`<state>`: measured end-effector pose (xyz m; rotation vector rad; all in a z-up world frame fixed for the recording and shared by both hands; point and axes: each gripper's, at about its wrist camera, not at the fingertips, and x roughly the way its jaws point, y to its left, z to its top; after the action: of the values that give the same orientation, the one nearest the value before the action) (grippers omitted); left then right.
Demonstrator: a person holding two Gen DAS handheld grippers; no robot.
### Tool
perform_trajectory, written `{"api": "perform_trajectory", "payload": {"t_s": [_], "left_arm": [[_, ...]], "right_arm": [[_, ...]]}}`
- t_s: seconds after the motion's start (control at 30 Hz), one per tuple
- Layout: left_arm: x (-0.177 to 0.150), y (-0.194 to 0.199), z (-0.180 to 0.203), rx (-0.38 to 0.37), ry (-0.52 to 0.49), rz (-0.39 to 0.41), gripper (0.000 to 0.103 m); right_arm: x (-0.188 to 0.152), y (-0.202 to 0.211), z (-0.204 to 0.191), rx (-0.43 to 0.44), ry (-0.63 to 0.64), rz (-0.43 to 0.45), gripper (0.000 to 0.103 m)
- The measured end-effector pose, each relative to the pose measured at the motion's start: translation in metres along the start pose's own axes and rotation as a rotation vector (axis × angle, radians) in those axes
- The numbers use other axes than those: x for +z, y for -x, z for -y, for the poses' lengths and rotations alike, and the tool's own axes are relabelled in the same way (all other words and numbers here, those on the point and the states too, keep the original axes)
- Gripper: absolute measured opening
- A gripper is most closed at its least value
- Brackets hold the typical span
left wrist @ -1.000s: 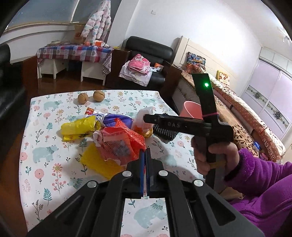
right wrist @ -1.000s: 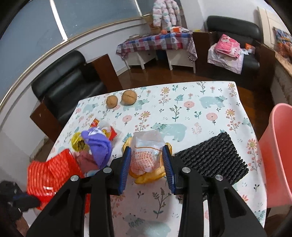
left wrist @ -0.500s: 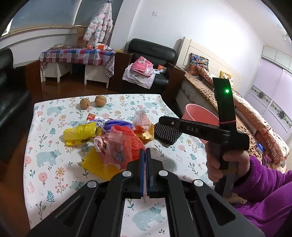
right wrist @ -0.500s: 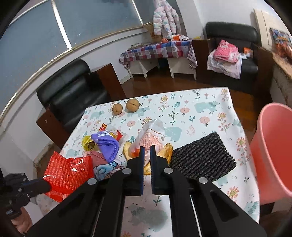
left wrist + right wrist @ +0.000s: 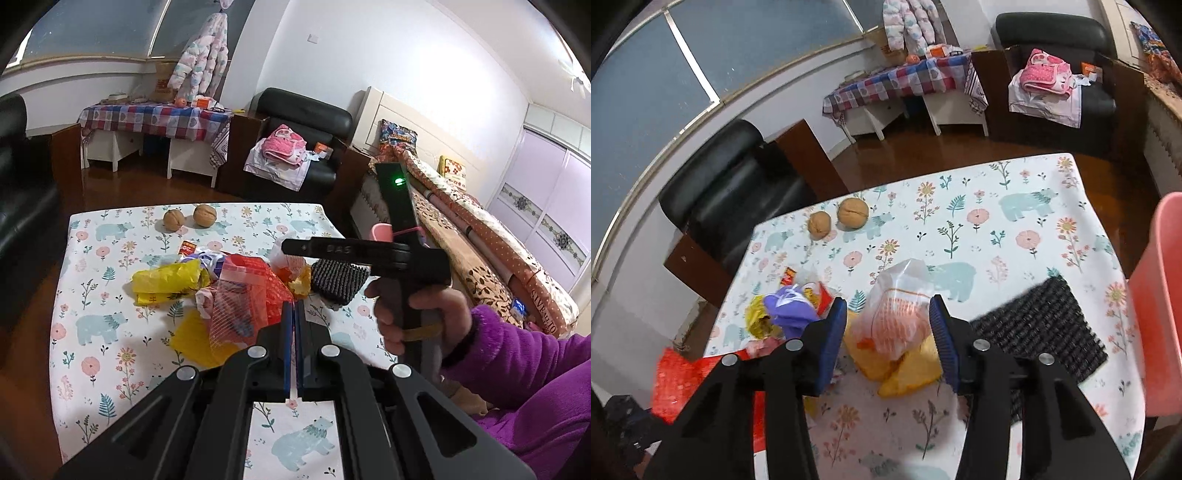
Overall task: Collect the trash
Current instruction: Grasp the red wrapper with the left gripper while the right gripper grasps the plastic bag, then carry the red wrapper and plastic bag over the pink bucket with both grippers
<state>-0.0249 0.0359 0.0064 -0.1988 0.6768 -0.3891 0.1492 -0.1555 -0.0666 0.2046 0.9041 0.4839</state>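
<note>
1. Blue pads of the left tool sit pressed together over the counter, its tip against the red mesh bag; whether a fold is pinched cannot be told. Yellow bag lies left of it, black foam mat right. A hand grips the right tool's handle.
2. Right wrist view: the right tool has just been opening; its pads stand apart around the clear orange-printed bag, not pressing it. Pink bin stands at the counter's right edge; two walnuts lie farther back.
</note>
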Motion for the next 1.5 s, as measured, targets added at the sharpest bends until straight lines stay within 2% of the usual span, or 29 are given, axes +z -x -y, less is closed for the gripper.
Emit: {"api": "perform_trajectory", "payload": {"t_s": [0.17,0.23,0.3,0.6,0.83,1.17,1.5], "left_arm": [[-0.001,-0.001,-0.003,0.003,0.012,-0.003,0.001],[0.0,-0.002,-0.004,0.005,0.014,-0.005,0.001],[0.001,-0.003,-0.003,0.011,0.016,-0.005,0.001],[0.012,-0.006,0.005,0.035,0.012,0.013,0.001],[0.029,-0.012,0.023,0.026,-0.017,0.046,0.001],[0.05,-0.036,0.054,-0.022,-0.055,0.047,0.001],[0.079,-0.069,0.1,-0.11,-0.105,0.052,0.001]], "right_arm": [[-0.003,-0.009,0.004,-0.016,-0.01,-0.025,0.047],[-0.005,-0.007,0.004,-0.024,0.008,-0.016,0.039],[-0.007,-0.003,0.005,-0.027,0.017,-0.002,0.037],[-0.014,0.039,0.003,-0.026,0.058,0.082,0.035],[-0.017,0.083,0.012,-0.041,0.047,0.164,0.035],[-0.023,0.128,0.043,-0.157,0.012,0.248,0.035],[-0.026,0.162,0.092,-0.297,-0.082,0.32,0.035]]}}
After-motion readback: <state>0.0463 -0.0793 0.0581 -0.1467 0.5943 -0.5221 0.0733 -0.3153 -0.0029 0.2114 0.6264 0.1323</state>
